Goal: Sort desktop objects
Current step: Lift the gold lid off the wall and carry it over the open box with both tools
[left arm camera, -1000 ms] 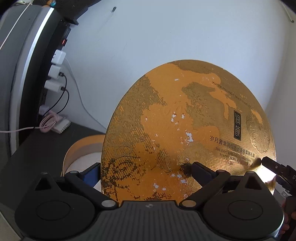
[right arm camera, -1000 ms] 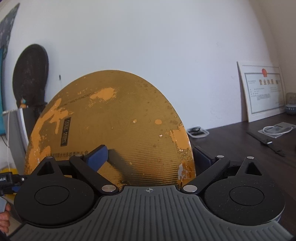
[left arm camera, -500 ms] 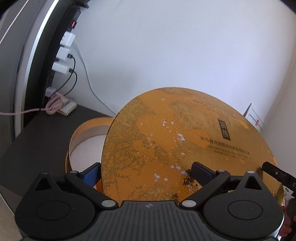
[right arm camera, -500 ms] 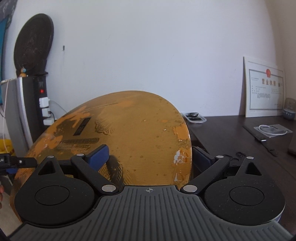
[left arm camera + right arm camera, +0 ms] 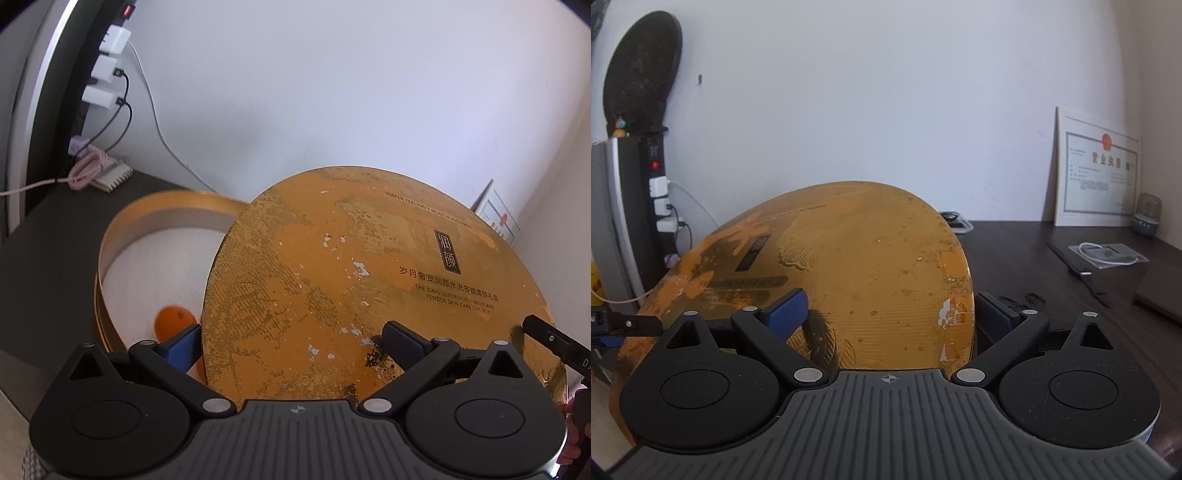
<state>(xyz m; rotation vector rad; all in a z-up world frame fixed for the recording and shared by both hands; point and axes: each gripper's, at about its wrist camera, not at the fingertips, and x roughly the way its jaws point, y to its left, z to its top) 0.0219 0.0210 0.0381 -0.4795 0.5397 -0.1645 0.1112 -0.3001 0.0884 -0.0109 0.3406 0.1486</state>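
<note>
A: What do the two grippers hold?

B: One thing between them; the left gripper (image 5: pixel 291 341) clamps the near edge of a round gold lid (image 5: pixel 369 288), one finger under the rim and one over the top; the right gripper (image 5: pixel 890 314) grips the same lid (image 5: pixel 849 258) by its opposite edge, one finger on the face, the other against the rim wall.

A: What is the lid like?

B: A flat disc, foil-faced and finely ribbed, the gilt worn to orange and flaked white in spots, with printed lettering; it tilts above a round box (image 5: pixel 122 229), covering its right part.

A: And the box?

B: A shallow hoop of gold card with a white floor, resting on the dark desk (image 5: pixel 44 240); a smooth orange (image 5: pixel 173 323) lies inside, near the left finger.
</note>
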